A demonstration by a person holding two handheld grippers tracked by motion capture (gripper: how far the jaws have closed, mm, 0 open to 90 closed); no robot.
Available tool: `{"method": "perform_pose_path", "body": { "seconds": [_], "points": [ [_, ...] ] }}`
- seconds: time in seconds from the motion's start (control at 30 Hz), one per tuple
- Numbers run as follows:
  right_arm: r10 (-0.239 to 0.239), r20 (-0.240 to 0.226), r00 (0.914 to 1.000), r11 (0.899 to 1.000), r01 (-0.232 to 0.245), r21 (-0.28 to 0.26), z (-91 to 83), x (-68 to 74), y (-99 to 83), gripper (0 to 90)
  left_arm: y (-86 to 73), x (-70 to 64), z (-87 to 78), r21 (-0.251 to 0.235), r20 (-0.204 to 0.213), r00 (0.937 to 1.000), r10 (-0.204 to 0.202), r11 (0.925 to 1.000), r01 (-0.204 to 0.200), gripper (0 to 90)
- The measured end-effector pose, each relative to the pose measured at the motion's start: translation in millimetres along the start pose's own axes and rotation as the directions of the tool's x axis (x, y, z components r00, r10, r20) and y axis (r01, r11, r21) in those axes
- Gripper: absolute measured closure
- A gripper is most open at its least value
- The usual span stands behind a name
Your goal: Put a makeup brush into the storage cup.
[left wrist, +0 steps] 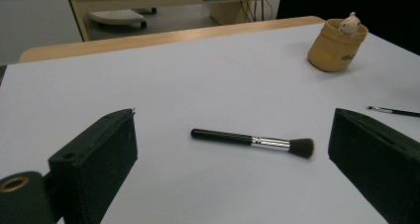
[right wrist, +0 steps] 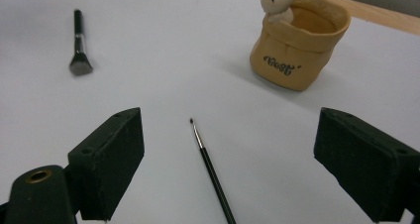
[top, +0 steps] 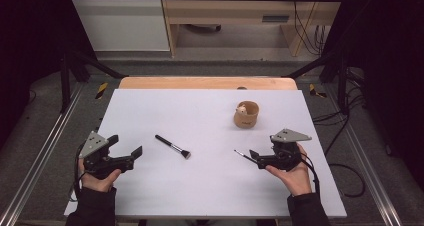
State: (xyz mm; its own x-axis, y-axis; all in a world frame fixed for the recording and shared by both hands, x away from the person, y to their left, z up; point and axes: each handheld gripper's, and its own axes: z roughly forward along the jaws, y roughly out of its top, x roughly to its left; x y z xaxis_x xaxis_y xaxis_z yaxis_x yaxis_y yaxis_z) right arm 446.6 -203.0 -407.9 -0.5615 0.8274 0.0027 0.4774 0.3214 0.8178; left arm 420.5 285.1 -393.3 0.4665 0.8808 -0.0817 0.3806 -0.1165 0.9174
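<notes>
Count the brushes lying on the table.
2: a thick makeup brush mid-table ahead of the left gripper, and a thin fine-tipped brush between the right gripper's open fingers.

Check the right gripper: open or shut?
Open. The right gripper has its jaws wide apart, with the thin brush lying on the table between them, untouched.

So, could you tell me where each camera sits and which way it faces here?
High view: above the person's side, facing forward and down on the white table; shows both forearms, left gripper, right gripper.
Left gripper view: on the left gripper, facing the makeup brush; both jaws show.
Right gripper view: on the right gripper, facing the thin brush; both jaws show.
Shared: tan pot.
</notes>
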Motion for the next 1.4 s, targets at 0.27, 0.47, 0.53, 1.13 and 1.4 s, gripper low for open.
{"method": "perform_pose_path", "body": {
  "seconds": [0.27, 0.47, 0.53, 1.13, 1.4],
  "points": [
    [-0.028, -0.006, 0.9996, 0.995, 0.028, 0.097, 19.8, 7.8, -6.8, 15.6, -0.4, -2.0, 1.9, 0.011, 0.002, 0.9999, 0.01, 0.9999, -0.01, 4.4],
    [-0.034, -0.013, 0.9993, 0.989, 0.036, 0.147, 31.3, 9.6, -11.3, 18.2, -1.1, -2.5, 2.9, 0.016, 0.003, 0.9999, 0.011, 0.9998, -0.011, 4.4],
    [-0.046, -0.012, 0.9989, 0.986, 0.047, 0.163, 34.8, 9.5, -12.6, 18.6, -1.3, -2.5, 3.3, 0.017, 0.003, 0.9999, 0.011, 0.9998, -0.011, 4.4],
    [-0.068, -0.005, 0.9976, 0.952, 0.067, 0.3, 59.2, 10.8, -21.4, 38.3, -2.6, -2.5, 5.5, 0.029, 0.007, 0.9999, 0.014, 0.9995, -0.014, 4.6],
    [-0.05, -0.006, 0.9987, 0.937, 0.049, 0.346, 63.3, 10.9, -24.0, 54.1, -2.8, -3.0, 6.1, 0.029, 0.01, 0.9999, 0.013, 0.9995, -0.013, 4.7]
  ]
}}
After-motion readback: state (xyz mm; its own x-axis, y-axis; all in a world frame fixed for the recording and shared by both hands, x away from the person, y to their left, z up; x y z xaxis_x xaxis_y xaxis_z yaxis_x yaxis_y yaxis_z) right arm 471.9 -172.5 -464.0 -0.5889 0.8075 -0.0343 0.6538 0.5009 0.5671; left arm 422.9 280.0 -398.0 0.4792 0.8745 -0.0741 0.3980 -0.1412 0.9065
